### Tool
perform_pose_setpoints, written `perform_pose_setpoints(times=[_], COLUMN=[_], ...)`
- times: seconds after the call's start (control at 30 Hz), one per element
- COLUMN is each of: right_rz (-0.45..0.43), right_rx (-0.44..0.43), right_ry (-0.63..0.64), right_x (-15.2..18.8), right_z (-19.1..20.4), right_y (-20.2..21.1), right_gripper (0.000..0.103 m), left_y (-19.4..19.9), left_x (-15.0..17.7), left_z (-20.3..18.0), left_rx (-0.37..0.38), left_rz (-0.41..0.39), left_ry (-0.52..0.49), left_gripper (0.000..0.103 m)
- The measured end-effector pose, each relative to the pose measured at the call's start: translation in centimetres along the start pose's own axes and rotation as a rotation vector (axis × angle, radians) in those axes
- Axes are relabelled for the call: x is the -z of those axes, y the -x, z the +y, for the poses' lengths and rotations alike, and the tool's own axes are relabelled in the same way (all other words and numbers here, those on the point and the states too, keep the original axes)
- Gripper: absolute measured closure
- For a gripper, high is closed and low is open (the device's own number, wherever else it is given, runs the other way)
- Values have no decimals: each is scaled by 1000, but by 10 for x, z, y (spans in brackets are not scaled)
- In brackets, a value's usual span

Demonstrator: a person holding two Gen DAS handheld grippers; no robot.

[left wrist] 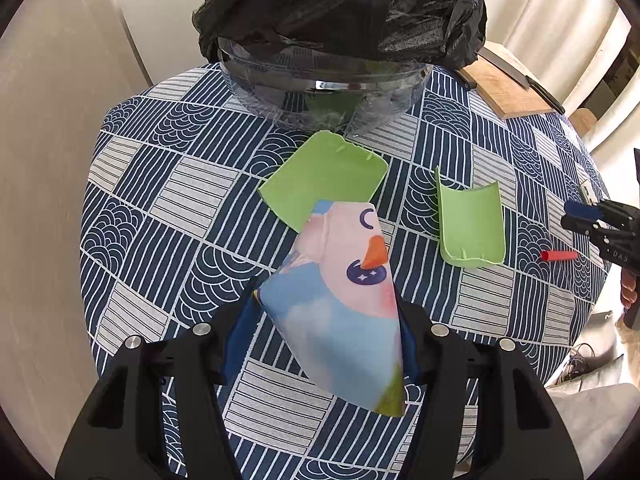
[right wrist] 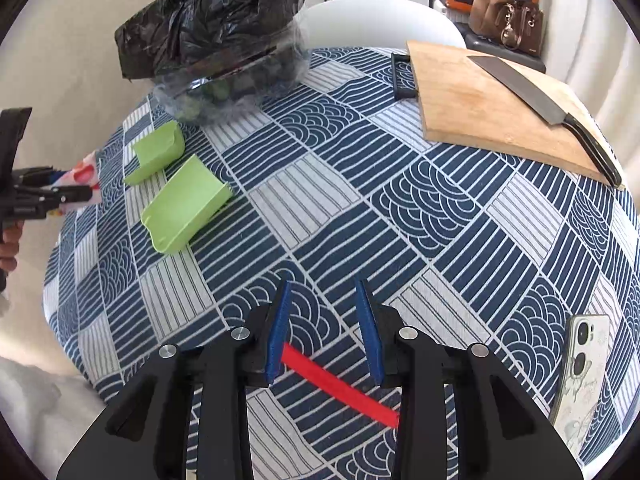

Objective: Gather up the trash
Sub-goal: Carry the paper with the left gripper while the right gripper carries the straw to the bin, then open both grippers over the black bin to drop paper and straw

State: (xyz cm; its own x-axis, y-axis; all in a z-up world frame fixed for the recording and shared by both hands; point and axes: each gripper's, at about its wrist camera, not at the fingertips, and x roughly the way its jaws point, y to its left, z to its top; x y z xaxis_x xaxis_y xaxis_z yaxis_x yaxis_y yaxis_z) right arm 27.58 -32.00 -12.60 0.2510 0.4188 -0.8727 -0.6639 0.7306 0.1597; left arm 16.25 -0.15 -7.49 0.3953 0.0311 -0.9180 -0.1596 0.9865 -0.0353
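My left gripper (left wrist: pixel 330 308) is shut on a pastel cartoon-print wrapper (left wrist: pixel 344 300) and holds it above the table; it also shows in the right wrist view (right wrist: pixel 82 178). Two light green plastic pieces (left wrist: pixel 324 178) (left wrist: pixel 472 226) lie on the cloth ahead, also in the right wrist view (right wrist: pixel 186 204) (right wrist: pixel 158 152). A clear bin lined with a black trash bag (left wrist: pixel 340 12) stands at the far edge (right wrist: pixel 212 28). My right gripper (right wrist: pixel 322 304) is open over a red strip (right wrist: pixel 340 386), which lies between and under its fingers.
A wooden cutting board (right wrist: pixel 480 100) with a cleaver (right wrist: pixel 532 92) lies at the back right. A phone (right wrist: pixel 580 372) lies near the right edge. The round table (right wrist: pixel 360 200) has a blue patterned cloth. A white chair (right wrist: pixel 380 20) stands behind.
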Motion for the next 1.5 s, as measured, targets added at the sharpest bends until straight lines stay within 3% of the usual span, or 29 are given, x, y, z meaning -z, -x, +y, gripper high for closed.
perform_pose_setpoints(times=[0.1,0.23,0.33,0.4,0.43,0.47,0.57,0.83,1.17,1.5], right_rz=[38,83,127,123,116,112,99,-79,-353,-471], right_rx=[-16,-53,-21,6,25,42,4,-69,-76,-111], right_ry=[28,72,110,134,133,117,33,-89,-38,18], right_x=[12,22,29,32,32,31,25,-18,-120,-191], right_z=[-1,3,10,14,14,12,1,-3,29,77], right_y=[-7,-13,-21,-23,-23,-24,-22,23,90,123], right_gripper=[65,63,63,71,86,92,92,92,92,92], left_y=[7,11,17,21,23,24,30,51,86,113], left_x=[-5,-9,-12,-14,-15,-17,-21,-40,-76,-134], left_z=[9,18,23,27,28,29,32,47,68,78], left_rx=[-2,-9,-29,-39,-43,-58,-70,-74,-48,34], left_rz=[-48,-55,-71,-85,-86,-89,-108,-177,-291,-433], left_ry=[29,46,57,63,61,57,53,65,67,16], left_gripper=[43,43,43,43,43,43,43,43,43,43])
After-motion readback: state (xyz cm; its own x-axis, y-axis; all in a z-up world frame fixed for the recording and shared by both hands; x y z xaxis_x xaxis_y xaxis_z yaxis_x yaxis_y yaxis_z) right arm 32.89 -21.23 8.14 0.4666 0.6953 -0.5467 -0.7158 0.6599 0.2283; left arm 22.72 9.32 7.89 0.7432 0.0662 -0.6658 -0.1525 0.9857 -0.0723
